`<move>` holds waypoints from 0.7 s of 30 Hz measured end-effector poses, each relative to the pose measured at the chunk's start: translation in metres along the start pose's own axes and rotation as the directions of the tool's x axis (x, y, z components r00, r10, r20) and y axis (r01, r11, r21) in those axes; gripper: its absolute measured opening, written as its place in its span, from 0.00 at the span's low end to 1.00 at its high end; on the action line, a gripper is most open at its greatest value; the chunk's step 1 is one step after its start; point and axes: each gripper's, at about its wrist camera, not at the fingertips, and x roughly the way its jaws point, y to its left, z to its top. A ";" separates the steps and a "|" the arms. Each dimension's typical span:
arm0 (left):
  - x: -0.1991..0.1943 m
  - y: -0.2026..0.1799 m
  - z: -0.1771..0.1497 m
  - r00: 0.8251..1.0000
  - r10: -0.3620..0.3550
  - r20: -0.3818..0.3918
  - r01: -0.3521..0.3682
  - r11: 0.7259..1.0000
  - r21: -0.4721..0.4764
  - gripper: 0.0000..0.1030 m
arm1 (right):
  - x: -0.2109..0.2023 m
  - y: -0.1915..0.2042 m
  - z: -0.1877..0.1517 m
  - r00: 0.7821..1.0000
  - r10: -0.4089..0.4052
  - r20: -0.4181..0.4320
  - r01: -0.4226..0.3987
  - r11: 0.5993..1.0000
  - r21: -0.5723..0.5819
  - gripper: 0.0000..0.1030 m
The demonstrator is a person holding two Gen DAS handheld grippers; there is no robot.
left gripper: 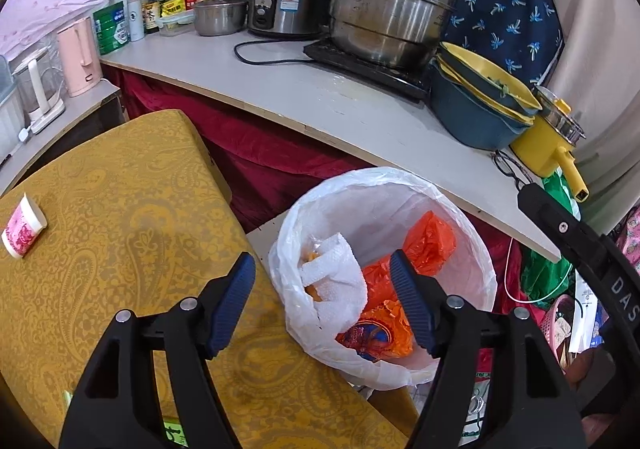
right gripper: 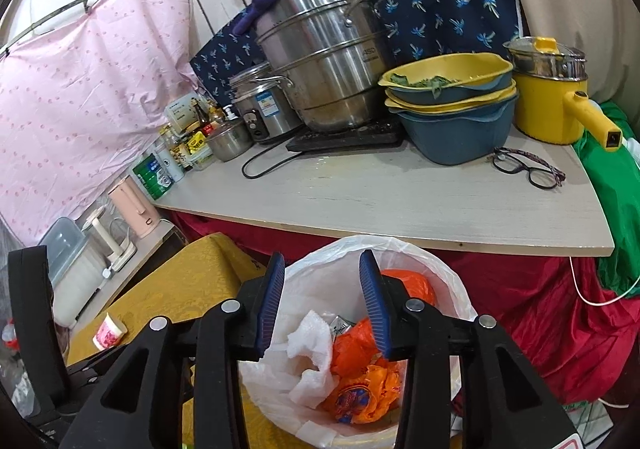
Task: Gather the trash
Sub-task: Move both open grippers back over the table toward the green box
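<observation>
Hovering empty and open over the bin, both tools, left and right, likely next fetch the cup beside it.

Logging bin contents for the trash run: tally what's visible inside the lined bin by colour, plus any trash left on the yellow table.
In the bin:
White crumpled paper towel: 1
Orange plastic wrappers/bags: about 3, overlapping, exact count unclear
Small silvery scrap: 1
On the table:
Pink-and-white paper cup, lying on its side: 1
Total: about 6
Both grippers are open, holding nothing.

Mustard paisley tablecloth, white bin liner, orange wrappers, pink-flowered cup.
</observation>
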 end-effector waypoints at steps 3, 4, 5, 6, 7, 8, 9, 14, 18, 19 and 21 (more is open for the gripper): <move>-0.009 0.007 0.002 1.000 0.005 0.016 -0.005 1.000 -0.014 0.65 | -0.003 0.009 -0.001 1.000 0.012 0.003 -0.012 1.000 -0.013 0.38; -0.012 0.009 0.002 1.000 0.009 0.022 -0.009 1.000 -0.016 0.65 | -0.004 0.013 -0.002 1.000 0.016 0.003 -0.016 1.000 -0.018 0.38; -0.015 0.013 0.003 0.999 0.015 0.029 -0.015 1.000 -0.020 0.66 | -0.004 0.015 -0.003 1.000 0.019 0.002 -0.019 1.000 -0.022 0.38; -0.018 0.015 0.003 0.999 0.018 0.033 -0.017 1.000 -0.023 0.66 | -0.004 0.018 -0.004 1.000 0.023 0.000 -0.023 0.999 -0.025 0.38; -0.021 0.018 0.003 0.999 0.022 0.038 -0.021 0.999 -0.027 0.66 | -0.005 0.020 -0.004 1.000 0.027 -0.001 -0.027 0.999 -0.027 0.38; -0.024 0.022 0.003 0.999 0.026 0.043 -0.024 0.999 -0.034 0.66 | -0.005 0.024 -0.005 0.999 0.032 -0.002 -0.032 0.999 -0.032 0.38; -0.027 0.025 0.004 0.999 0.027 0.047 -0.026 0.999 -0.039 0.66 | -0.006 0.027 -0.006 0.999 0.037 -0.003 -0.037 0.999 -0.036 0.38; -0.040 0.044 0.003 0.997 0.049 0.064 -0.045 0.997 -0.065 0.66 | -0.010 0.051 -0.011 0.998 0.064 -0.007 -0.064 0.995 -0.071 0.38; -0.049 0.064 0.001 0.995 0.068 0.070 -0.062 0.994 -0.093 0.66 | -0.012 0.070 -0.019 0.996 0.087 -0.020 -0.089 0.991 -0.098 0.38; -0.051 0.068 0.000 0.995 0.074 0.070 -0.067 0.993 -0.097 0.66 | -0.012 0.076 -0.022 0.995 0.095 -0.027 -0.098 0.990 -0.104 0.38; -0.056 0.080 -0.003 0.993 0.089 0.072 -0.080 0.991 -0.109 0.66 | -0.010 0.086 -0.028 0.993 0.108 -0.039 -0.112 0.987 -0.116 0.38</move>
